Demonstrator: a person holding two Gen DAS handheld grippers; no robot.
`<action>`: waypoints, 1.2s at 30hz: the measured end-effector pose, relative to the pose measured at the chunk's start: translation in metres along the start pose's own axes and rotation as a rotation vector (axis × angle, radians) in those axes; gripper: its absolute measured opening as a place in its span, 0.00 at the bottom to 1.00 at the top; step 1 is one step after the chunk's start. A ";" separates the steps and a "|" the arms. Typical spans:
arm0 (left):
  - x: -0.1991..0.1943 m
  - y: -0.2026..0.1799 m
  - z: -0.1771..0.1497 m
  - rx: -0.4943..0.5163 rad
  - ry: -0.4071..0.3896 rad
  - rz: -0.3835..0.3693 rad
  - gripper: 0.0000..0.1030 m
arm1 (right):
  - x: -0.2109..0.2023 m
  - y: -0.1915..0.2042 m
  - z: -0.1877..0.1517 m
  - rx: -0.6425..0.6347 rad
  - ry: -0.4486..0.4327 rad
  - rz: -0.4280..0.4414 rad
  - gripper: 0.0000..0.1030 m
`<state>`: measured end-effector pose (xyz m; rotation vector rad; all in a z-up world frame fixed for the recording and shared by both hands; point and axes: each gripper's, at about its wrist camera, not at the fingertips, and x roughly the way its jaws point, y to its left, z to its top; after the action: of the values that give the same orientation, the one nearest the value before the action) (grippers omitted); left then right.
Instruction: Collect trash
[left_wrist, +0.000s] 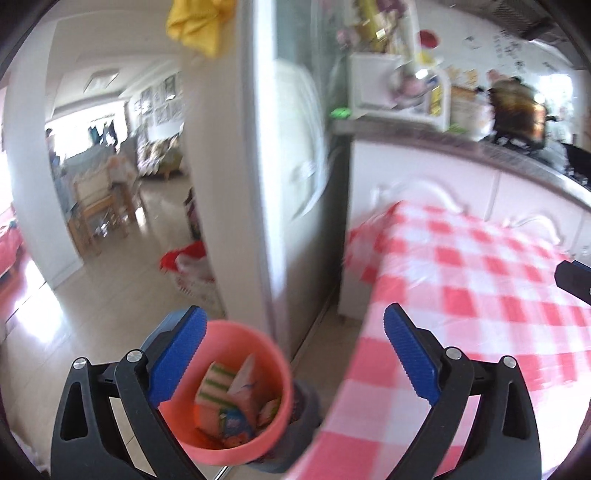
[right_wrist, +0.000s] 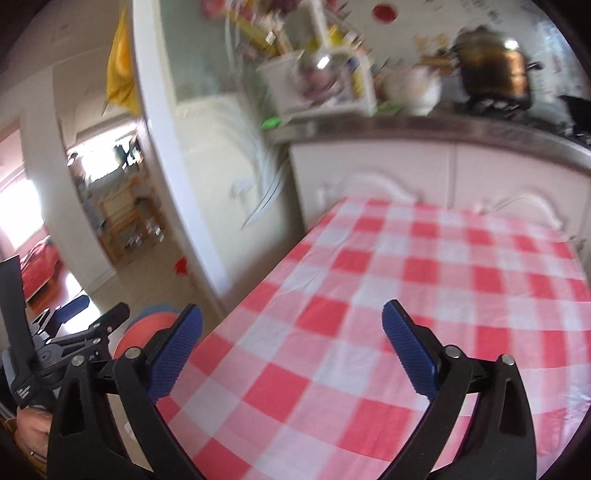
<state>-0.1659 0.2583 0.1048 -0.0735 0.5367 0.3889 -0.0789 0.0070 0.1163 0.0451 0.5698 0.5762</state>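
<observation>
A pink bin stands on the floor beside the table, just below my left gripper. Inside it lie several wrappers and small packets. The left gripper is open, with nothing between its blue pads. My right gripper hangs open over the red-and-white checked tablecloth, with only bare cloth between its fingers. In the right wrist view the bin's rim peeks out behind the left finger, with the left gripper above it.
A white fridge and door frame rise left of the table. White cabinets under a counter with a dark pot and clutter stand behind it. A yellow cloth hangs overhead. A hand shows at lower left.
</observation>
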 end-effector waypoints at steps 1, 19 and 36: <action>-0.008 -0.009 0.005 0.007 -0.017 -0.016 0.94 | -0.015 -0.006 0.003 0.002 -0.032 -0.026 0.96; -0.135 -0.143 0.063 0.080 -0.239 -0.311 0.95 | -0.216 -0.058 0.026 0.020 -0.388 -0.410 0.96; -0.201 -0.168 0.073 0.119 -0.381 -0.394 0.95 | -0.308 -0.058 0.022 0.050 -0.560 -0.601 0.96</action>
<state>-0.2254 0.0465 0.2644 0.0113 0.1599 -0.0182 -0.2509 -0.2017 0.2772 0.0759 0.0345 -0.0487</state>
